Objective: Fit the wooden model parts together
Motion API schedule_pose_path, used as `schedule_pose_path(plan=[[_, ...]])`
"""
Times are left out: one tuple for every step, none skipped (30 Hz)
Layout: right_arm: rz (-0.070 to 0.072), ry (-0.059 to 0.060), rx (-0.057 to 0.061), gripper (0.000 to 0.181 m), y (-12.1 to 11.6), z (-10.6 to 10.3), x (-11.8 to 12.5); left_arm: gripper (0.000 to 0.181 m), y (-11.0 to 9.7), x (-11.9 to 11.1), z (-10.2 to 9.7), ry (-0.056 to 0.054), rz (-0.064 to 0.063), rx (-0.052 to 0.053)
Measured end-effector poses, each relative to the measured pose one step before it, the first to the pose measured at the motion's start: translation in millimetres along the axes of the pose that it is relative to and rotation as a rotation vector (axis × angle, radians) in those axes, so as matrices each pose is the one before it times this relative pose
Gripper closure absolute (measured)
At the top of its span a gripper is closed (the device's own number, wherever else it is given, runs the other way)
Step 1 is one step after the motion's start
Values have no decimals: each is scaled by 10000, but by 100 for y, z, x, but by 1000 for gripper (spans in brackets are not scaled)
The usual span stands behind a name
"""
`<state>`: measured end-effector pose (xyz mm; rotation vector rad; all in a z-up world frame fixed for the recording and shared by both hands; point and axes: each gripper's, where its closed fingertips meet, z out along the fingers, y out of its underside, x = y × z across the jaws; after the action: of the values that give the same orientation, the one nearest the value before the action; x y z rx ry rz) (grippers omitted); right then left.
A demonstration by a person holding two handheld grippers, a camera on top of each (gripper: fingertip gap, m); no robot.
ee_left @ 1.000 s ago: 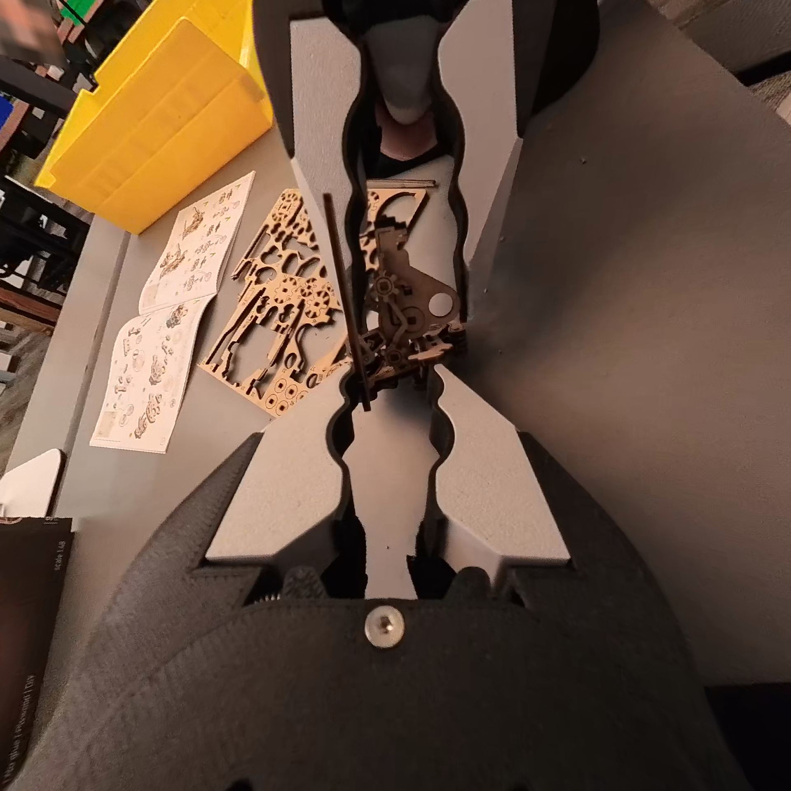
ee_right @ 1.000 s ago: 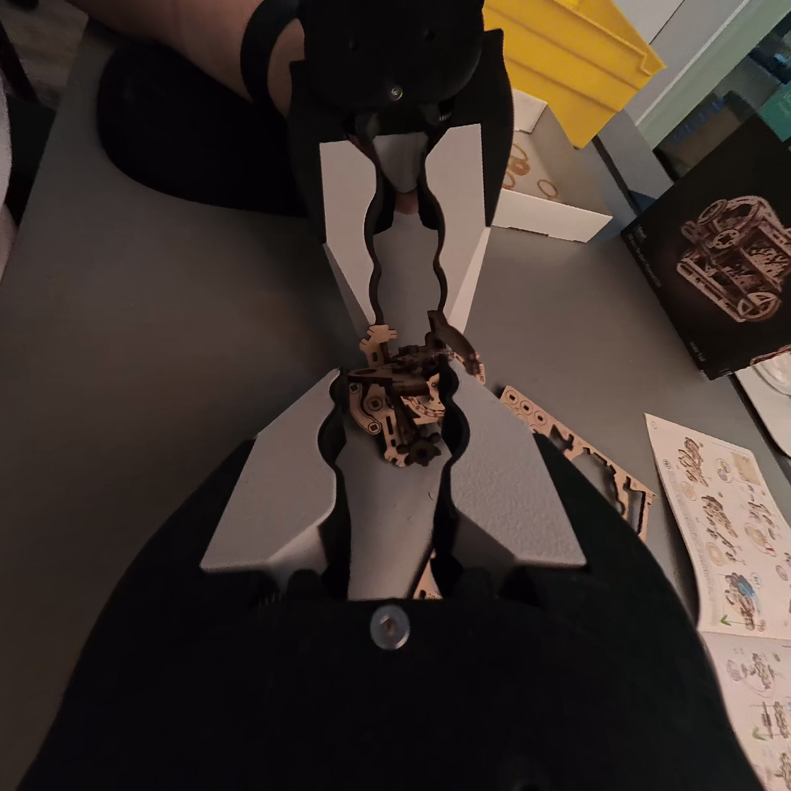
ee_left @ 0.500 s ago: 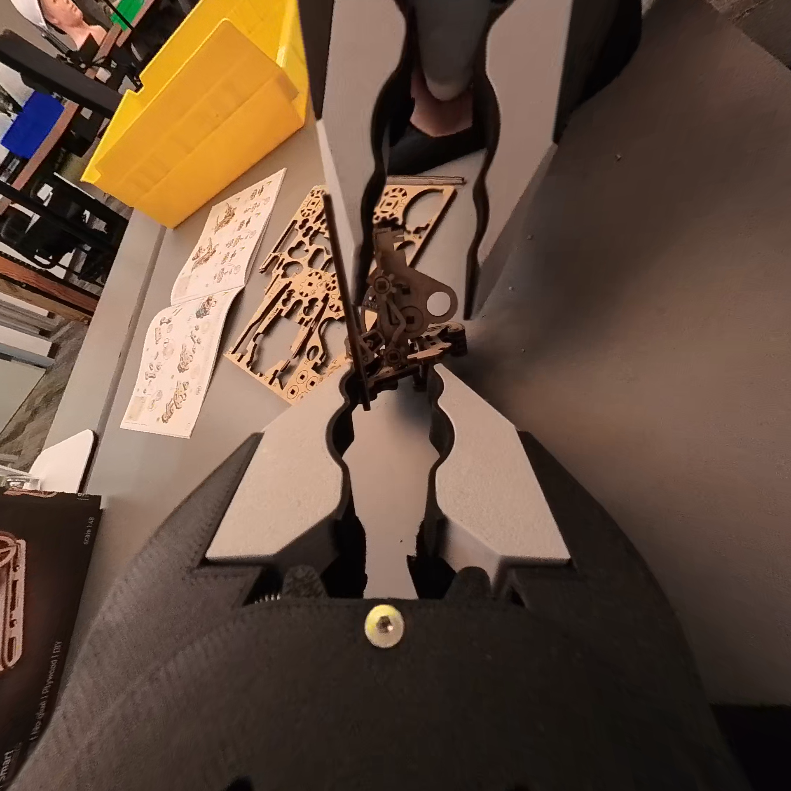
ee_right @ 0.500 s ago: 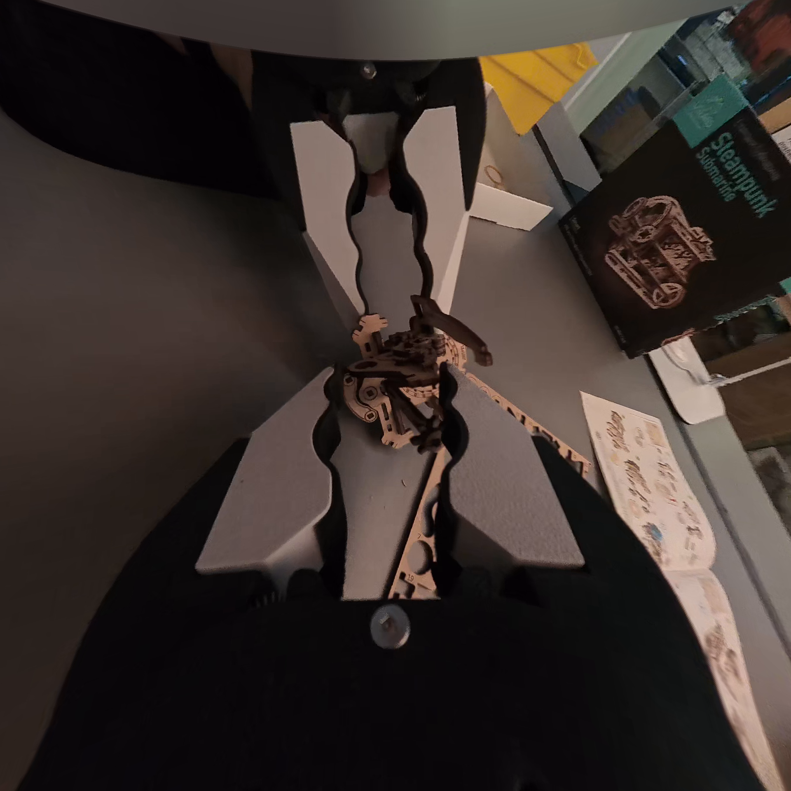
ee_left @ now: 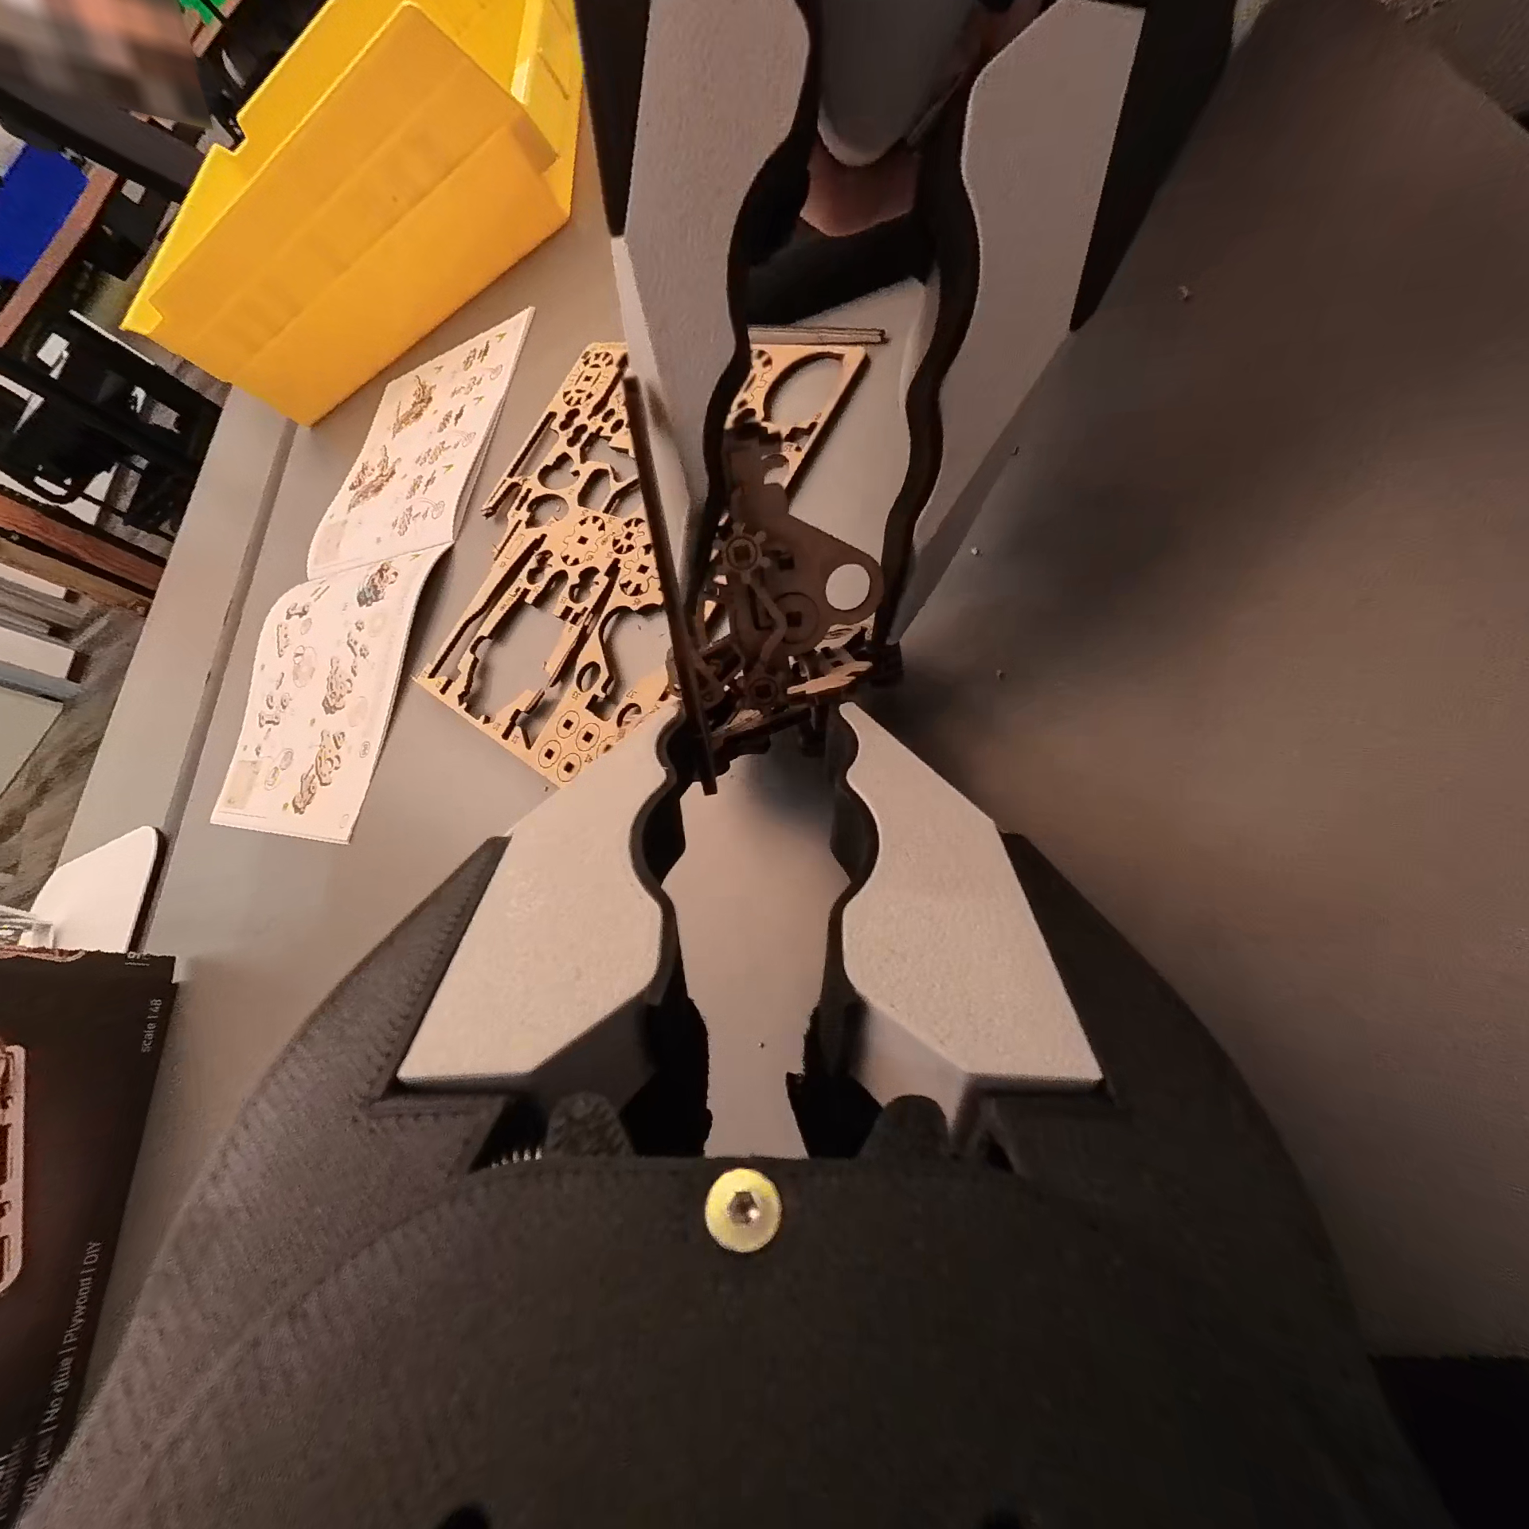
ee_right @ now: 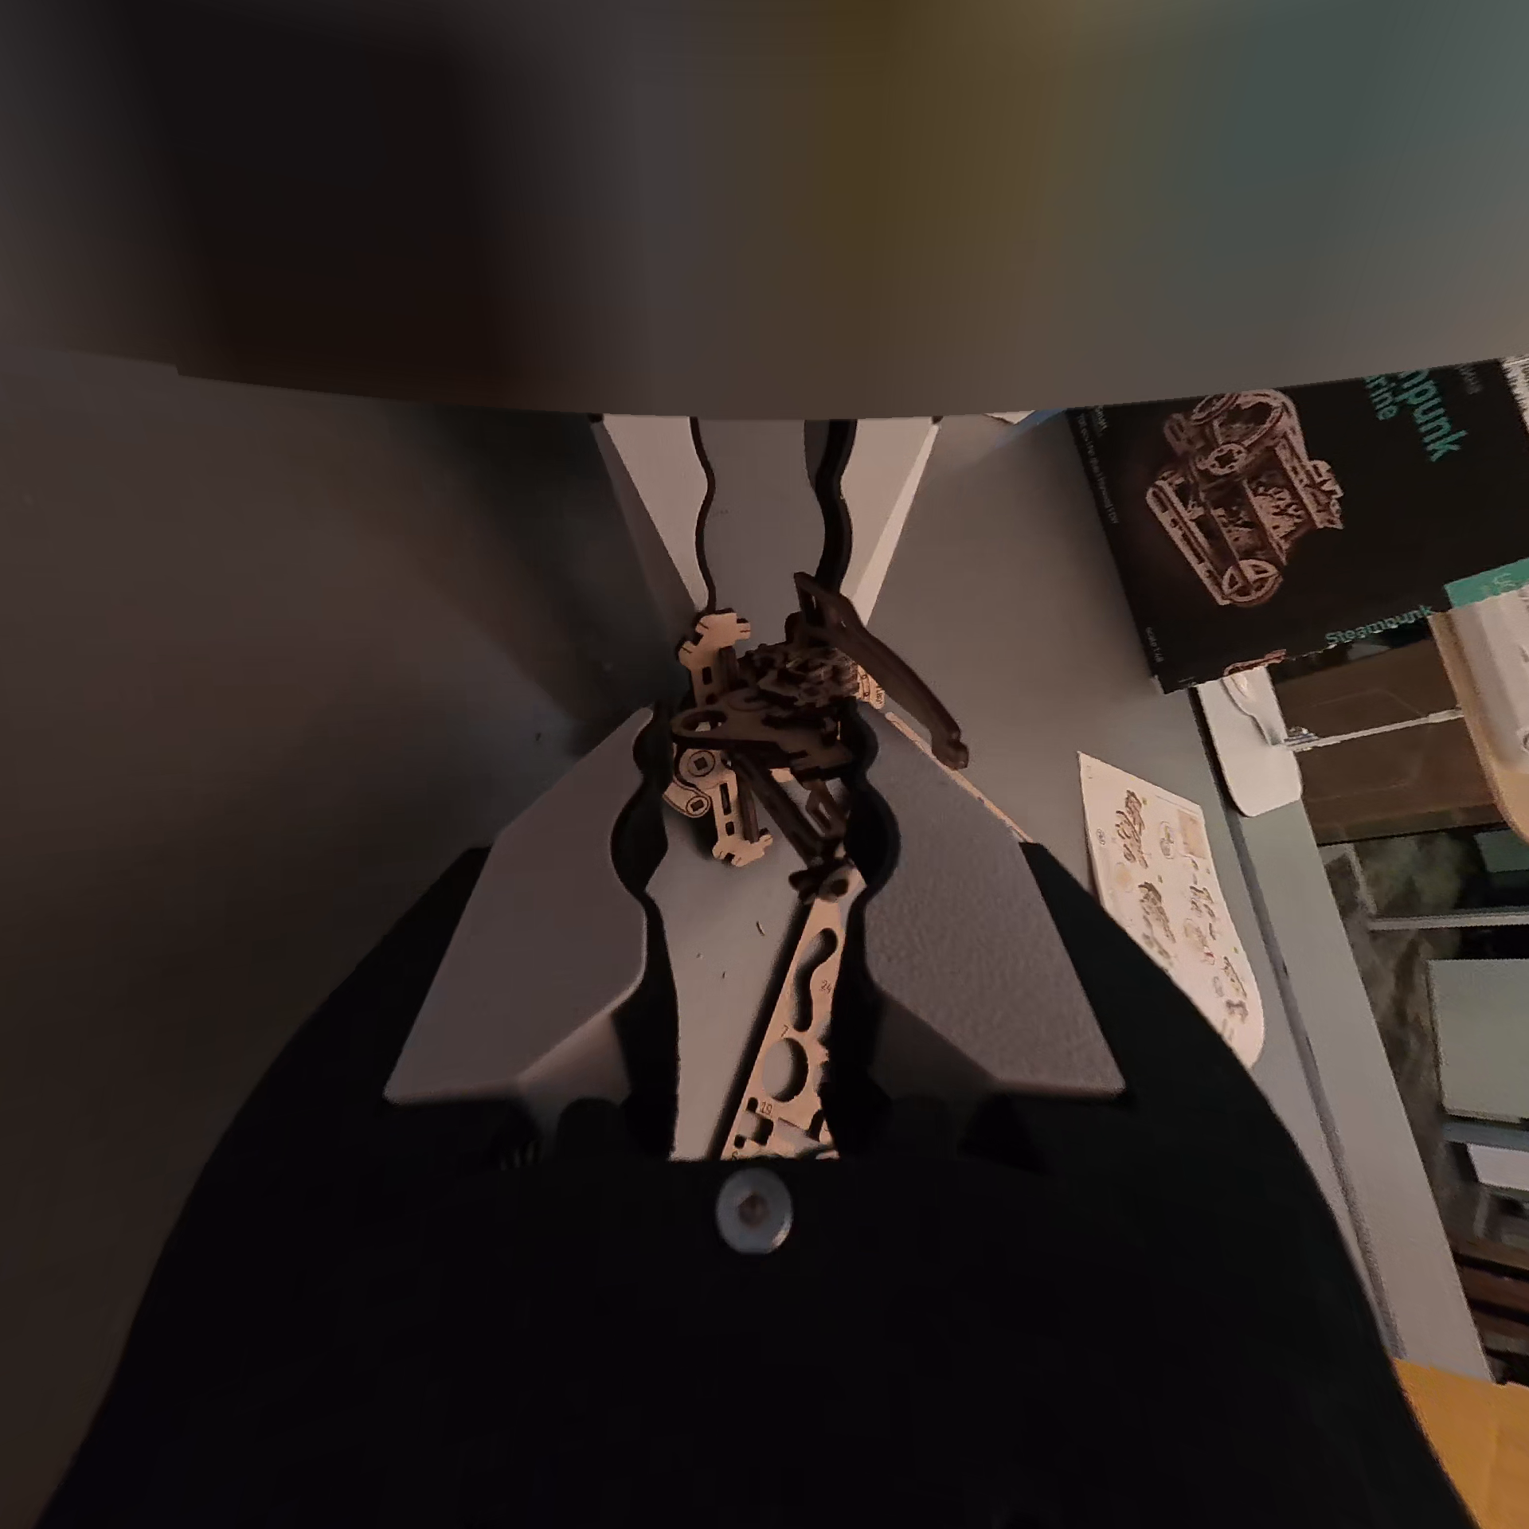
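Observation:
A small, partly built wooden model (ee_left: 778, 629) of gears and flat plywood pieces hangs above the grey table (ee_left: 1200, 662), held between both grippers. My left gripper (ee_left: 757, 732) is shut on its near end. My right gripper reaches in from the far side, and its pale fingers (ee_left: 662, 248) clamp the other end. A thin dark flat piece (ee_left: 662, 563) sticks up from the model by my left fingertip. In the right wrist view my right gripper (ee_right: 761, 728) is shut on the model (ee_right: 761, 711), and a dark lever piece (ee_right: 885, 678) juts out to the right.
A plywood part sheet (ee_left: 554, 612) and an open instruction booklet (ee_left: 372, 579) lie on the table to the left, with yellow bins (ee_left: 347, 190) behind. A black kit box (ee_right: 1282, 529) stands at the table's edge. The sheet also shows under my right gripper (ee_right: 798, 1042). Both grippers' tips are close together, under 4 cm apart.
Both grippers keep hold of the model. The right gripper has tilted, so the model has turned a little, and the kit box and table edge have swung further into its view.

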<state>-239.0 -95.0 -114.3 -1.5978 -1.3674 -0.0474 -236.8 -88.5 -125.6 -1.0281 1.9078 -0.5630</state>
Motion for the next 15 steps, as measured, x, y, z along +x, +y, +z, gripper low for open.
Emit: schedule_pose_path(plan=[[110,-125,-43,142,22,-5,5,152,-1,8,11,15,0,-14],[11,-115,-30,142,16,-3,-5,152,-3,15,3,27,5,-17],[-33,-102,-32,142,26,-11,-5,152,4,12,14,26,-7,-9],[-5,-88,-24,142,28,11,-10,152,17,6,7,17,-17,-19],[-8,-87,-1,142,24,19,-17,152,27,8,-4,19,7,-34],[25,-106,8,142,20,0,-9,151,10,13,1,-5,52,-24],[55,-91,-3,142,21,15,-1,151,24,4,7,-14,39,-40],[73,-89,-10,142,42,36,-22,151,39,15,-4,1,22,-49],[99,-78,-20,142,20,-1,-21,151,13,10,5,-9,25,-19],[8,1,-12,142,17,-2,4,151,7,1,-6,8,-19,-17],[-12,38,9,142,7,-14,-14,151,-17,6,-3,6,-15,-1],[74,51,11,142,-10,-10,7,151,4,-15,1,-7,-4,1],[134,98,17,142,9,23,18,152,11,-19,10,2,-54,-8],[84,112,35,142,3,-23,-24,152,-12,-2,-2,23,-65,13],[41,90,42,142,-6,-55,-21,152,-43,36,9,17,10,26]])
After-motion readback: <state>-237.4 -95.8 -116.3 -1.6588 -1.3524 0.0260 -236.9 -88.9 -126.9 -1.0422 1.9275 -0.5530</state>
